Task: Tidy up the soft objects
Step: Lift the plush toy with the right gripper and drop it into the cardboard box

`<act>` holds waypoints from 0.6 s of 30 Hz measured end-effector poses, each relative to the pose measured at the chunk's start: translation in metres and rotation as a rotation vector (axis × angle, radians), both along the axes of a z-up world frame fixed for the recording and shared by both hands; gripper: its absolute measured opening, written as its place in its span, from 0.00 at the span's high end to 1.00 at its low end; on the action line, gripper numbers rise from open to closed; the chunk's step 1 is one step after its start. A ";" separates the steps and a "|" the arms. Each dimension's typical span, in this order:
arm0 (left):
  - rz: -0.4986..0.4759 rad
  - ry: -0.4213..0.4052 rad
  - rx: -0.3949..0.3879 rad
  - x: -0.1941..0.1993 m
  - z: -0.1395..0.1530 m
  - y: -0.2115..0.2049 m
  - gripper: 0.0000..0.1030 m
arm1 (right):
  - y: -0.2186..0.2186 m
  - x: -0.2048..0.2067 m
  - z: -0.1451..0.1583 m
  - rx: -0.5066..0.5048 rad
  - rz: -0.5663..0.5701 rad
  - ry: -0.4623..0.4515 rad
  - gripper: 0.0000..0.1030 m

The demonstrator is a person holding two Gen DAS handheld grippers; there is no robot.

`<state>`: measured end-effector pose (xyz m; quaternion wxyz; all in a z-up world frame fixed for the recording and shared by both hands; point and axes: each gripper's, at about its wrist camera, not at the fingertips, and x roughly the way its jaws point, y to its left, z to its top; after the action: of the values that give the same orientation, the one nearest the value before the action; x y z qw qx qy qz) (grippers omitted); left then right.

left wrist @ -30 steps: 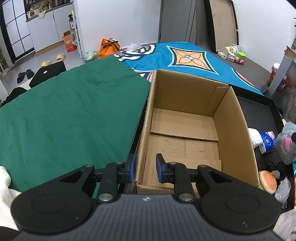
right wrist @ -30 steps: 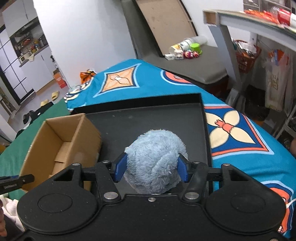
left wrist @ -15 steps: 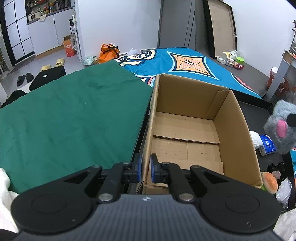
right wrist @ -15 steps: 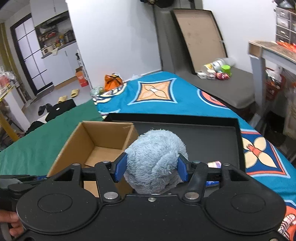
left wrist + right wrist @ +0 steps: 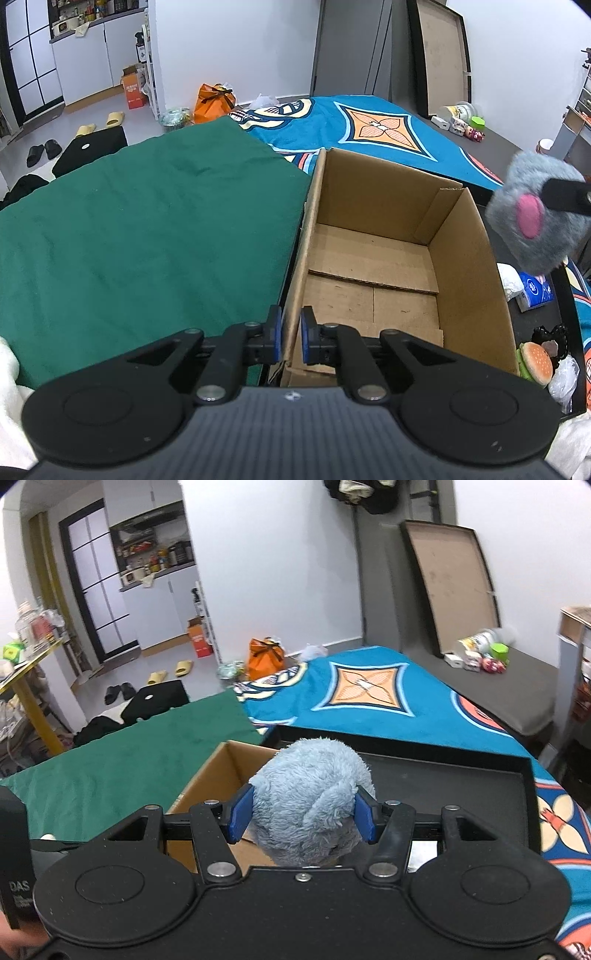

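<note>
Carried nearer: plush (image 5: 310, 801), clamped in right hand-held gripper (image 5: 301, 821). Left hand-held gripper (image 5: 290, 338) pinched on box (image 5: 469, 266) wall. Release only once plush hangs ahead over box opening.

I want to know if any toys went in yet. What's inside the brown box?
Nothing yet. The cardboard box shows only its bare bottom flaps. The near corner is hidden behind the left gripper, which pinches the box wall. The fluffy grey toy hangs outside it.

White letters reading "DAS" are showing on the black device (image 5: 14, 867) at the right view's left edge.
</note>
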<state>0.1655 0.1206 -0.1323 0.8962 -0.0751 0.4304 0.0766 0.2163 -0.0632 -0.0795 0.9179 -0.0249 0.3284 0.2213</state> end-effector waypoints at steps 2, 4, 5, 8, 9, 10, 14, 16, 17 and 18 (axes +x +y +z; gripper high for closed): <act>0.001 0.000 -0.003 0.000 -0.001 0.001 0.91 | 0.008 0.000 0.000 -0.001 0.020 -0.007 0.47; 0.004 0.001 -0.009 0.001 -0.001 0.001 0.91 | 0.015 0.002 0.000 0.003 0.036 -0.006 0.47; 0.006 0.001 -0.012 0.001 -0.001 0.002 0.91 | 0.018 0.004 -0.001 0.005 0.043 -0.005 0.46; 0.009 0.003 -0.016 0.000 -0.002 0.003 0.91 | 0.025 0.007 0.000 0.031 0.074 -0.016 0.36; 0.010 0.003 -0.016 0.000 -0.001 0.004 0.90 | 0.027 0.008 -0.001 0.032 0.076 -0.020 0.32; 0.012 0.005 -0.018 0.001 -0.002 0.004 0.90 | 0.028 0.010 -0.002 0.021 0.069 -0.019 0.25; 0.013 0.023 -0.030 0.002 -0.001 0.007 0.88 | 0.023 0.010 -0.004 -0.009 0.043 -0.011 0.17; 0.009 0.026 -0.026 0.001 0.001 0.006 0.87 | 0.017 0.005 -0.005 -0.002 0.029 0.000 0.14; 0.006 0.029 -0.018 0.001 0.002 0.005 0.87 | 0.012 0.003 -0.005 -0.005 0.018 0.003 0.14; 0.006 0.035 -0.012 0.002 0.003 0.004 0.86 | 0.009 0.000 -0.005 -0.009 0.009 0.007 0.14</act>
<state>0.1677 0.1250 -0.1298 0.8879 -0.0806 0.4462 0.0781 0.2164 -0.0543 -0.0848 0.9157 -0.0297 0.3324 0.2239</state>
